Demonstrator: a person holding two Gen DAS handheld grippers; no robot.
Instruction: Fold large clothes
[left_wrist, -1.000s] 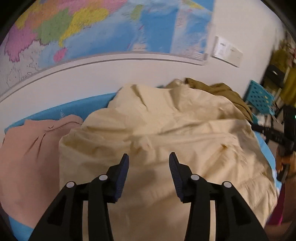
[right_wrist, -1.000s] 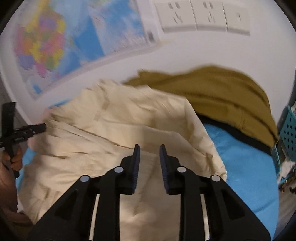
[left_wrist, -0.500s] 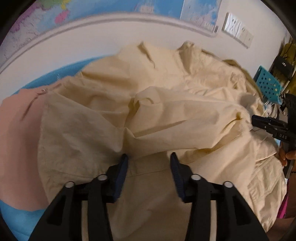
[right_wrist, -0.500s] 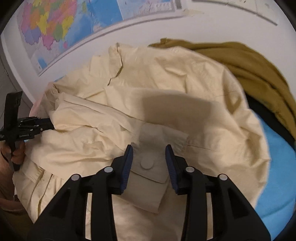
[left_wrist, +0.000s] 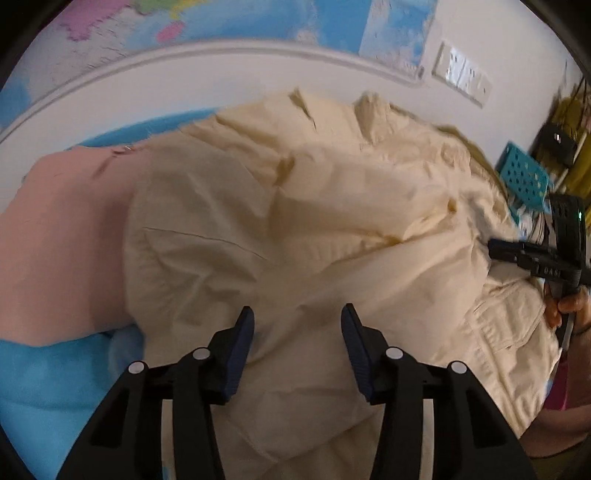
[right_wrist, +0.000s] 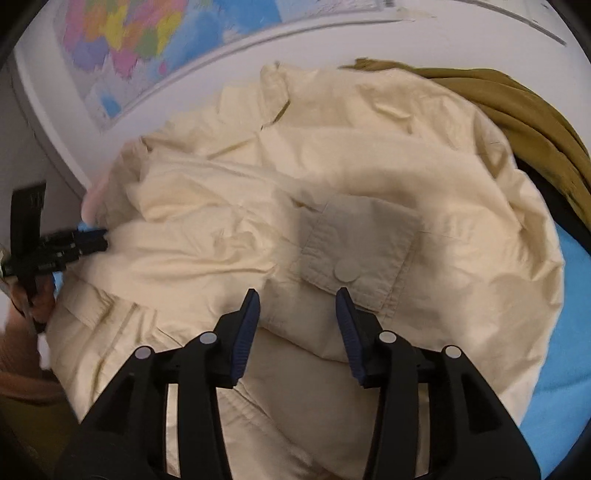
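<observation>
Looking far right, we see the brown cloth (right_wrist: 524, 107) half hidden behind our cream jacket (right_wrist: 332, 177). Our left gripper (left_wrist: 297, 325) and right gripper (right_wrist: 297, 306) are opening, holding nothing.

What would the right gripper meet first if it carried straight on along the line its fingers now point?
Most likely the cream jacket, at or just beside its flap pocket with the round fastener, which lies right ahead of the right gripper. Its jaws are opening, nothing between them. Depth is unclear, so the exact spot is uncertain.
</observation>
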